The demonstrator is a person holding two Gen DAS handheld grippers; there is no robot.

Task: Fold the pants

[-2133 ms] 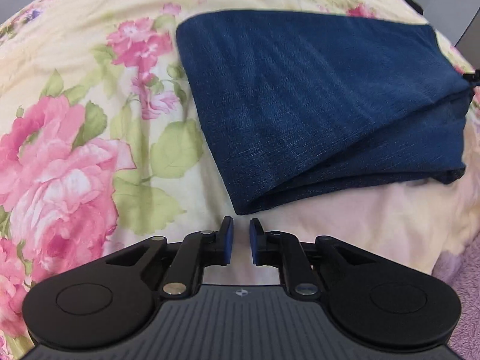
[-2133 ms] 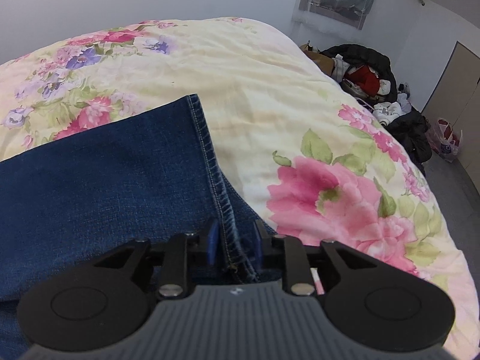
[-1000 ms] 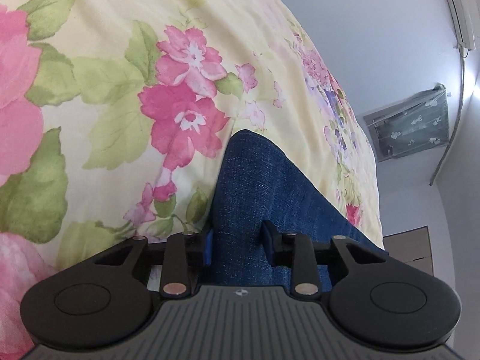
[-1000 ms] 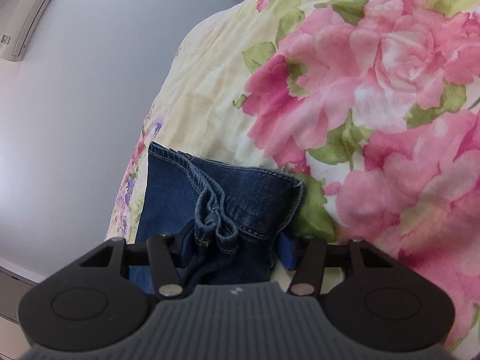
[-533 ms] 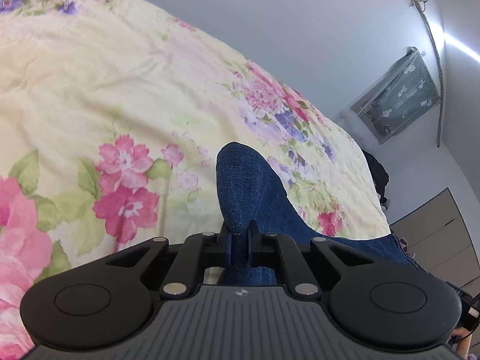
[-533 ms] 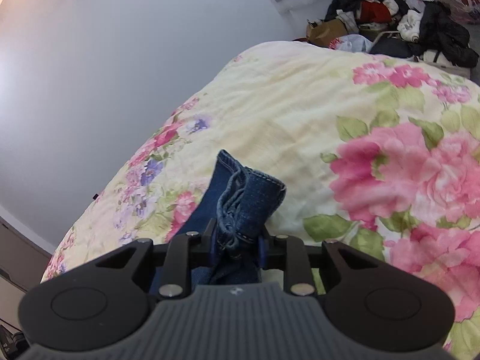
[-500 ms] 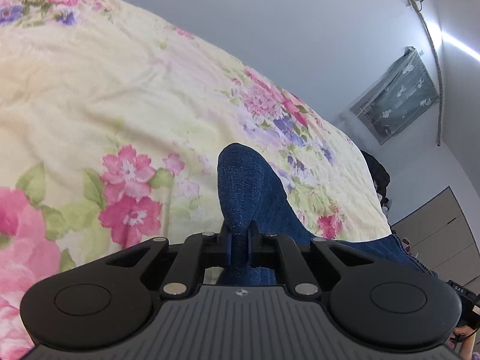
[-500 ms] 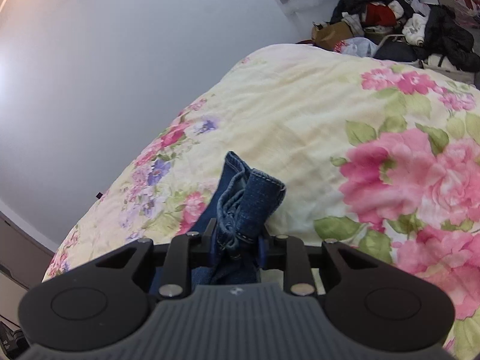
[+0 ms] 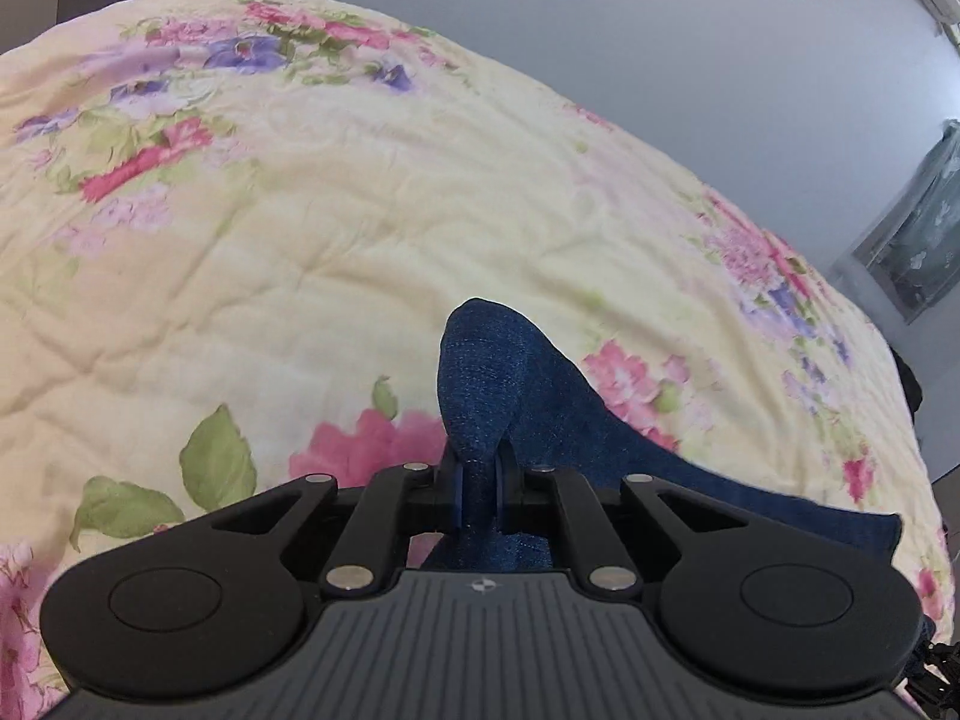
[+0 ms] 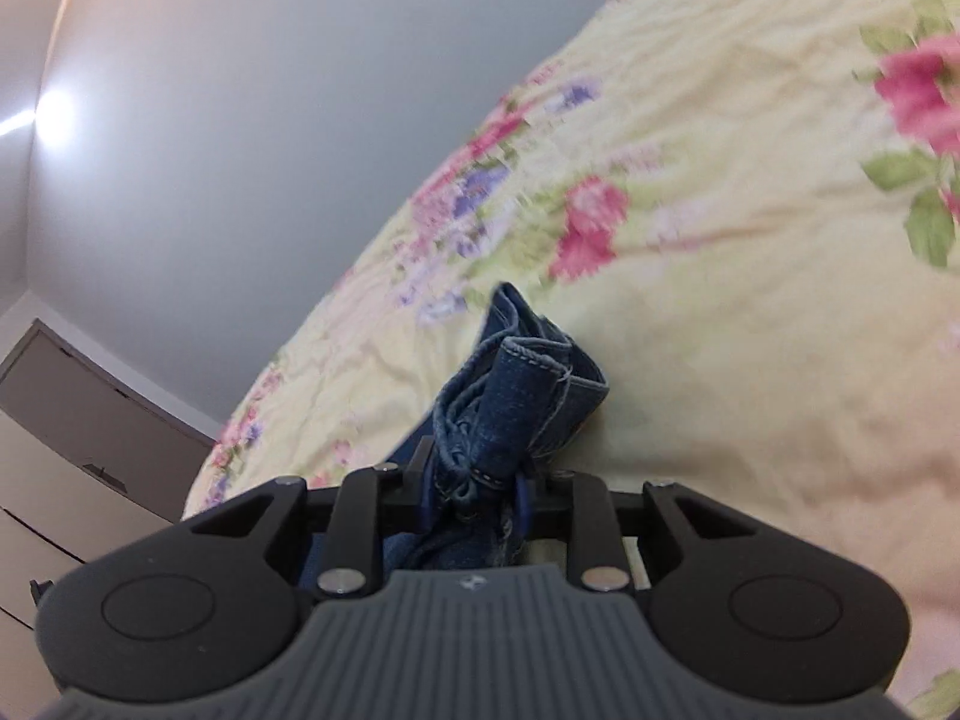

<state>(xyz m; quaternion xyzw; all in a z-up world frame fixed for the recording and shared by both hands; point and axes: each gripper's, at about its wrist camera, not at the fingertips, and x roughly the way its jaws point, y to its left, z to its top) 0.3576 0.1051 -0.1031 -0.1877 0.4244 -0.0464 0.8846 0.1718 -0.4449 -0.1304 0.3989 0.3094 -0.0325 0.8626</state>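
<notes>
Denim pants [image 9: 480, 384] look soft, weighty: left claw [image 9: 479, 477] pinches a fold, right claw [image 10: 474, 489] clamps the bunched hem ahead; thick seams grip best.

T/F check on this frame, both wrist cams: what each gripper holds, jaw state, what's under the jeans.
1. The left gripper is shut on a fold of the jeans. True.
2. The right gripper is open with nothing in it. False: it is clamped on a bunched, stitched edge of the jeans.
3. The jeans are held over a floral quilt. True.
4. The quilt is plain white. False: it is pale yellow with pink and purple flowers and green leaves.
5. In the left wrist view, denim trails off to the right behind the gripper. True.
</notes>
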